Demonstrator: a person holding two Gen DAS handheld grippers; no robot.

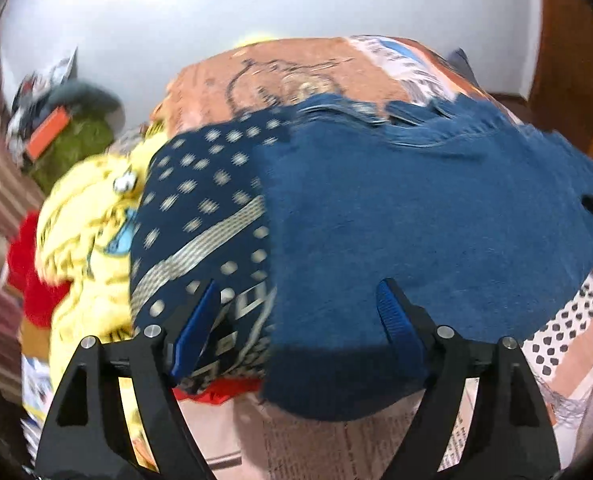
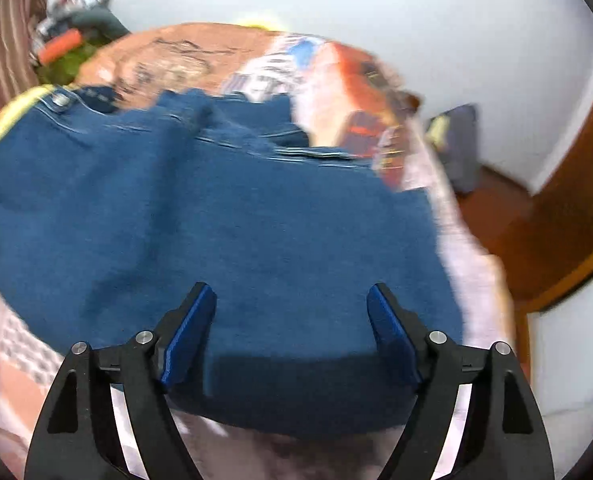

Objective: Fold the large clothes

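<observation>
Two hand-held grippers: one left (image 1: 298, 312), one right (image 2: 292, 316), each with two black fingers and blue pads
Left hand-held gripper state: fingers spread wide apart, nothing between the pads; its left pad (image 1: 194, 334) sits over the dotted cloth, its right pad (image 1: 396, 324) over the jeans
Right hand-held gripper state: fingers spread wide apart, holding nothing; both pads over the jeans
Jeans, one: blue denim (image 1: 416, 220) spread flat on the bed, the waistband at the far side from both grippers, the near folded edge just below the fingertips
Jeans in right view: the denim (image 2: 216, 220) fills the middle of the frame, with one metal button (image 2: 59, 99) at the far left of the waistband
Contact: whether either gripper touches the denim cannot be told; both views are blurred
Bed, one: covered by an orange and white printed sheet (image 1: 264, 76) that shows beyond and beside the jeans
Dotted cloth, one: navy with pale dots and stripes (image 1: 200, 208), just left of the jeans, its edge under the denim
Yellow cloth, one: crumpled heap (image 1: 84, 232) left of the dotted cloth
Red cloth, one: bunched (image 1: 28, 276) at the far left, touching the yellow heap
Door, one: brown wood (image 2: 568, 208) at the right of the room
</observation>
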